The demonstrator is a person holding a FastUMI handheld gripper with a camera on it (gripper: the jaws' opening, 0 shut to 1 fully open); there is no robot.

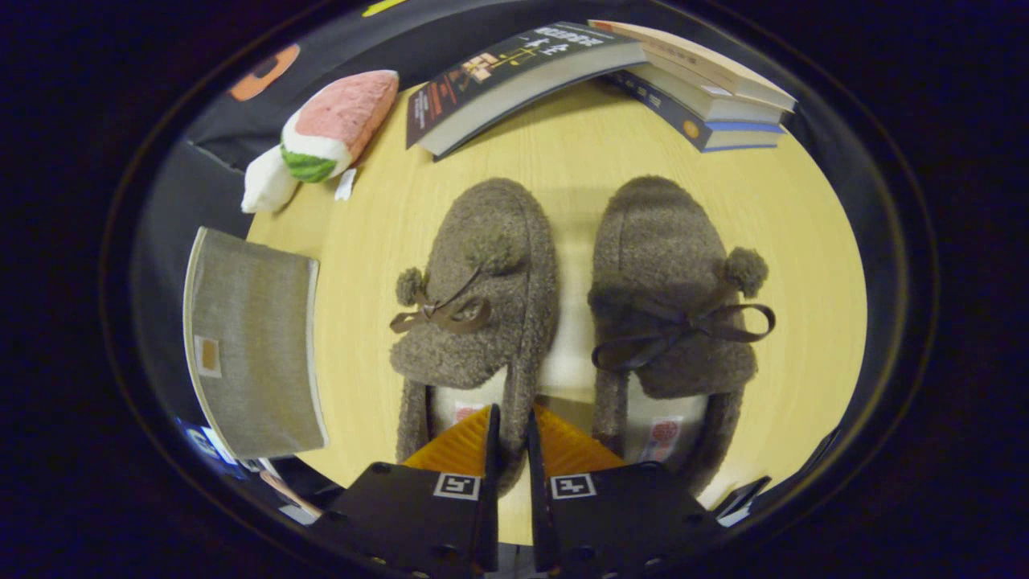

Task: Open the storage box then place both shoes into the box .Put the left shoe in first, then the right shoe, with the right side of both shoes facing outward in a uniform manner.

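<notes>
Two brown fuzzy slippers with ribbon bows and pom-poms lie side by side on the yellow wooden table (579, 153), toes pointing away from me. The left shoe (482, 297) lies just ahead of my fingers. My gripper (510, 422) is nearly closed, with the fuzzy inner side wall of that shoe's heel opening pinched between both fingers. The right shoe (671, 297) lies apart from it, just right of my fingers. The grey fabric storage box (253, 346) stands at the table's left edge, beside the left shoe, showing a flat grey face with a small tag. Whether it is open, I cannot tell.
A pink, white and green plush toy (325, 137) lies at the far left of the table. Beyond the shoes, a dark book (514, 76) leans against a stack of books (699, 96). Bare table stretches between the shoes and the books.
</notes>
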